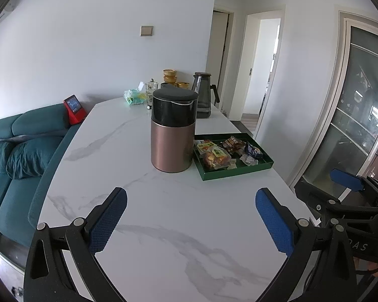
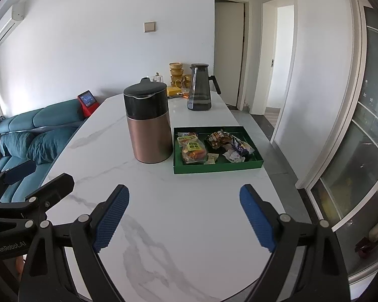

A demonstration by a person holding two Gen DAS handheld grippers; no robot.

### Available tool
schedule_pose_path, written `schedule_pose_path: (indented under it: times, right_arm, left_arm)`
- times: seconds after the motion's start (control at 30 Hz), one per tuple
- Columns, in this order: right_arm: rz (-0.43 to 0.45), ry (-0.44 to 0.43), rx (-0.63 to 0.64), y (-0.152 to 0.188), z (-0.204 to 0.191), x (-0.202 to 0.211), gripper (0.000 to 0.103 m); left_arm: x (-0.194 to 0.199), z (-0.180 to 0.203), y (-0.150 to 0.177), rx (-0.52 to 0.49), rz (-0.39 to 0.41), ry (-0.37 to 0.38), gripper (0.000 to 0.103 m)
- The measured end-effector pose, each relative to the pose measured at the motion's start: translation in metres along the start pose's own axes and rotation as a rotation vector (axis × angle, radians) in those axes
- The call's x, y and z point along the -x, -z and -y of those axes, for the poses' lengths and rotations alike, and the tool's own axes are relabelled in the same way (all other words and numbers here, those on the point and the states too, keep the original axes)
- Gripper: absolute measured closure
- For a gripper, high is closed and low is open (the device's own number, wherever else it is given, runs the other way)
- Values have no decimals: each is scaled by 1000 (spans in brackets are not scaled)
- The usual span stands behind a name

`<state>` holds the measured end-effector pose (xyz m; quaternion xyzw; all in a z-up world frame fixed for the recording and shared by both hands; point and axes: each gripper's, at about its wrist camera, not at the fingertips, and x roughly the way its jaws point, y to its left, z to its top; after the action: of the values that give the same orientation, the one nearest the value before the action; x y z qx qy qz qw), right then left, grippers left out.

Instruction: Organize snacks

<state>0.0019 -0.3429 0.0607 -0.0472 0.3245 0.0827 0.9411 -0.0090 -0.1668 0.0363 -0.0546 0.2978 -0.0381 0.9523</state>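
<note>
**Two empty grippers, snacks all in the tray**

Two grippers hover low over the near part of the white marble-patterned surface [image 2: 179, 115], and both have their blue-padded fingers spread wide with nothing between them. The left gripper [image 1: 191, 216] shows only bare marble between its fingers; the right gripper [image 2: 184, 217] shows the same.

The wrapped snacks [image 2: 214, 147] lie together inside the shallow dark green rectangular tray [image 2: 218, 169], which stands at the right edge of the surface. Among them I can tell an orange and yellow packet, a dark brown packet, a blue one and some small pale wrapped pieces (the printed labels are too small to read). No snack lies loose on the marble as far as both views show. So the snacks already lie gathered in one place, as the task sentence would want; equally the tray may be a store from which they are to be sorted. The pictures fit both.

The tall copper-coloured metal canister with the black lid [image 2: 148, 123] stands upright just beside the tray's left side, with its lid closed.

Relative to the fingers, the tray is well ahead and a little to the right for both grippers, nearer to the right one, and apart from both.
</note>
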Motion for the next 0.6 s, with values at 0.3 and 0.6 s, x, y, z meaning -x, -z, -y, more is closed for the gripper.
schedule_pose_path:
  times: [0.3,0.6]
  right_arm:
    - [-3,0,-3,2,2,3,0]
    - [-11,5,0,6,4,4,0]
  left_arm:
    - [-1,1,-1,1,-14,6,3]
    - [-2,5,0,-14,-9,-4,3]
